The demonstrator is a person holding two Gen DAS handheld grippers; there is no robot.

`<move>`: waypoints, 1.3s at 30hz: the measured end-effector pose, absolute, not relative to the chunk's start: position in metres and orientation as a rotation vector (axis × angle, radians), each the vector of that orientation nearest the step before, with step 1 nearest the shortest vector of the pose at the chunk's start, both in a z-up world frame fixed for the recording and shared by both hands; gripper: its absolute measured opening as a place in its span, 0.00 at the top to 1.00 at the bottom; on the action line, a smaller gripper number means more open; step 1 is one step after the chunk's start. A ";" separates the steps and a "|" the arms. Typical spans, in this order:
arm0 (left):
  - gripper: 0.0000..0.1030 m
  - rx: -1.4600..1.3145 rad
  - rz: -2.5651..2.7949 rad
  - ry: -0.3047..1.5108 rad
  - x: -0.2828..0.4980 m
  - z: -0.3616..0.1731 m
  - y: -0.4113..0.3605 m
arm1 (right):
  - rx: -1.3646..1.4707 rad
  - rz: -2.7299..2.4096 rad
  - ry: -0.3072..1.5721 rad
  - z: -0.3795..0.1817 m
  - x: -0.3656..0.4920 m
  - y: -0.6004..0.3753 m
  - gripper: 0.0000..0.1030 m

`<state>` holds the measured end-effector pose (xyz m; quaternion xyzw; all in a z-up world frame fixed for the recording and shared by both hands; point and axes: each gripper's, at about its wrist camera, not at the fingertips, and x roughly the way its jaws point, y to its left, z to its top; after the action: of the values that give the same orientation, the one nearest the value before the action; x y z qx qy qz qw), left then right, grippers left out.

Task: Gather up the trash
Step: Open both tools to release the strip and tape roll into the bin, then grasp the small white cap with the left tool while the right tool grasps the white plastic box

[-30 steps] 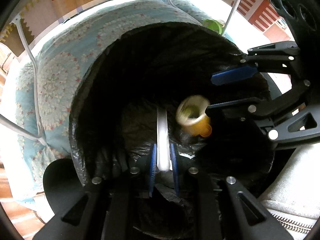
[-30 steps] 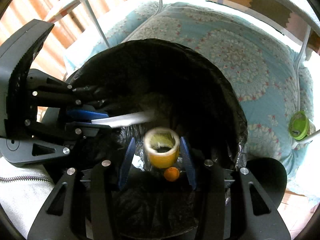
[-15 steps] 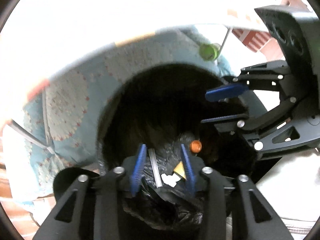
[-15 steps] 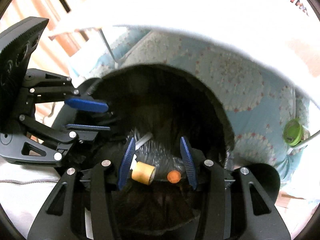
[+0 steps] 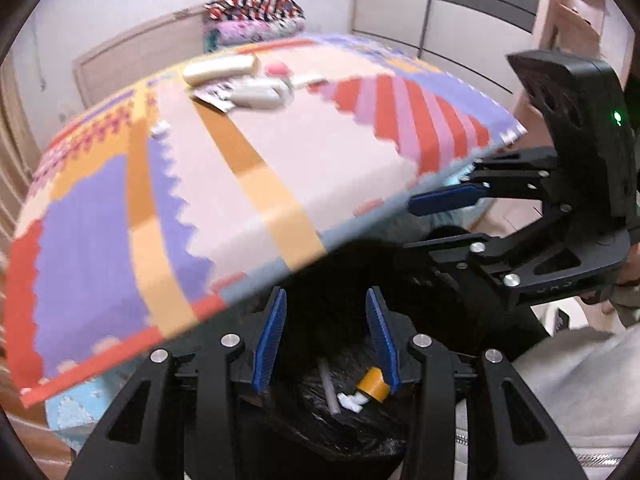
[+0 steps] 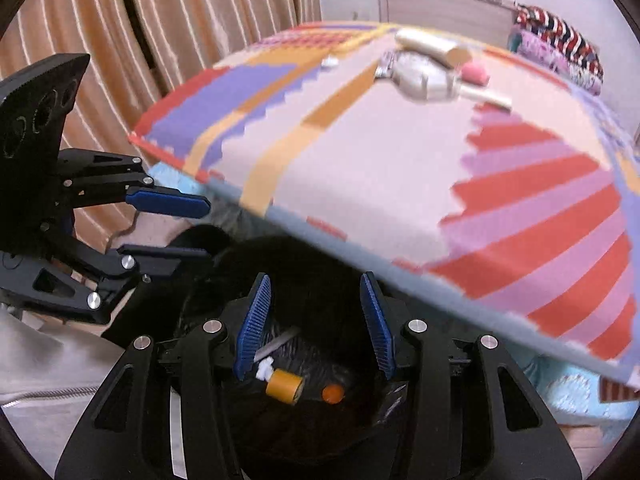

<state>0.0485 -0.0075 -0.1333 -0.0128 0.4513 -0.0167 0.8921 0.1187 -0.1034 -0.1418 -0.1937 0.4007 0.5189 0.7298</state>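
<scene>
The yellow bottle (image 6: 284, 387) lay on its side at the bottom of the black bin bag (image 6: 304, 432), with its orange cap (image 6: 333, 393) loose just beside it and a white plastic stick (image 6: 278, 343) and a small white scrap (image 6: 264, 370) close by. A second before, the bottle had been dropping between the right gripper's fingers and the stick had been pinched in the left gripper; now both were down in the bag.

The left gripper (image 5: 326, 336) had just been opening — its blue pads stood apart with nothing between them, the trash showing far below the gap. The right gripper (image 6: 314, 322) was likewise parted and empty, its spread unchanged from the earlier frame. Both had risen out of the bag's mouth, so the views that had earlier been filled by the bag and a pale blue floral cushion (image 6: 572, 396) now looked across the table top.

The table (image 5: 320, 168) carried a cloth patterned in pink, purple, orange and red blocks with toothed edges, and the bag sat below its near edge. On the far part of the cloth lay more items: a cream tube (image 6: 430, 46), a crushed pale bottle (image 6: 420, 76), a pink lump (image 6: 476, 72) and a small white bit (image 6: 330, 61) — all blurred. Beyond were striped tan curtains (image 6: 120, 40), a pale wall with a door (image 6: 440, 4), a stack of folded patterned blankets (image 5: 252, 14) and a wardrobe with dark bands (image 5: 448, 4). Grey clothing with a zip (image 5: 584, 420) showed at the frame's lower edge.
</scene>
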 end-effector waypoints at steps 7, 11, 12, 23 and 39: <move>0.61 -0.030 -0.009 0.847 0.051 -0.096 0.004 | -0.404 1.133 0.806 -0.115 0.131 -0.107 0.55; 0.61 -0.037 0.016 0.808 0.059 -0.083 0.015 | -0.391 1.129 0.769 -0.103 0.138 -0.101 0.55; 0.61 -0.047 0.026 0.798 0.061 -0.081 0.019 | -0.388 1.128 0.761 -0.100 0.141 -0.102 0.55; 0.61 -0.072 0.089 0.780 0.091 -0.079 0.055 | -0.379 1.106 0.705 -0.084 0.170 -0.078 0.47; 0.61 -0.092 0.144 0.788 0.150 -0.091 0.113 | -0.377 1.065 0.720 -0.093 0.227 -0.031 0.45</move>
<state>0.1497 0.1134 -0.0912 -0.0446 0.3836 0.0699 0.9197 0.2270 -0.0308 -0.0935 -0.1748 0.3336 0.4936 0.7839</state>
